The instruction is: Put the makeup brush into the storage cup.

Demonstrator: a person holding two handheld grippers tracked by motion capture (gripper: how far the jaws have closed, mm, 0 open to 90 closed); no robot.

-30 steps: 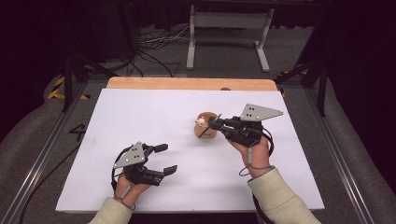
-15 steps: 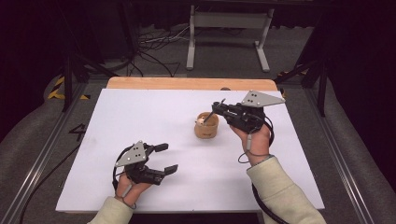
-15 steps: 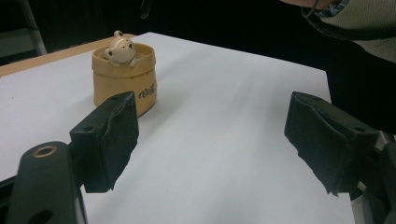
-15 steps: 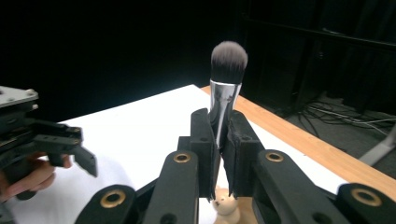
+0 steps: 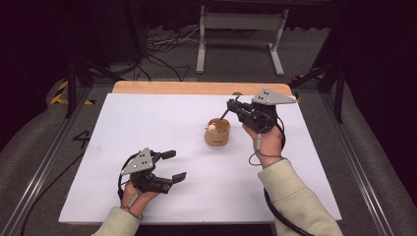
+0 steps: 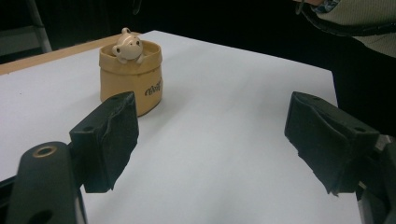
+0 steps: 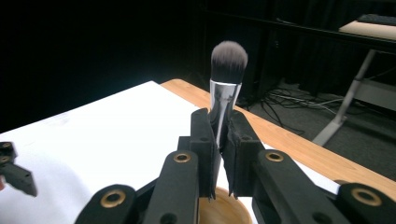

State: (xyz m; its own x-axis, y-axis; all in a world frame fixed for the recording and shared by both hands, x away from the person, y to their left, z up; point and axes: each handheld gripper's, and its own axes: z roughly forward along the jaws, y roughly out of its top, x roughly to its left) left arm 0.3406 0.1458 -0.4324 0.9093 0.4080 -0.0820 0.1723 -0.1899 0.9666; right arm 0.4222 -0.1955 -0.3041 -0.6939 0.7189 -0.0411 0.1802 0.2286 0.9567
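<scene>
A tan cup (image 5: 217, 132) stands upright on the white table sheet (image 5: 147, 128), with a small pale animal figure (image 5: 212, 129) on its rim. My right gripper (image 5: 231, 106) hovers just right of and above the cup, shut on a makeup brush (image 5: 225, 114). In the right gripper view the brush (image 7: 228, 60) stands bristles up between the jaws of the right gripper (image 7: 219, 140), and the cup's rim (image 7: 224, 211) lies below. Whether the handle is in the cup is hidden. My left gripper (image 5: 174, 165) rests open near the front left. Its view shows the cup (image 6: 132, 81) and the figure (image 6: 127, 45) ahead of the left gripper (image 6: 219, 135).
A wooden board edge (image 5: 196, 87) runs along the far side of the sheet. Beyond it are a metal stand (image 5: 236, 29) and loose cables (image 5: 162, 54) on the floor. Rails (image 5: 39, 167) flank the table.
My right gripper has drawn back to the right and up from the cup with the brush. The cup has gone from tilted to upright. The left gripper has stayed put.
</scene>
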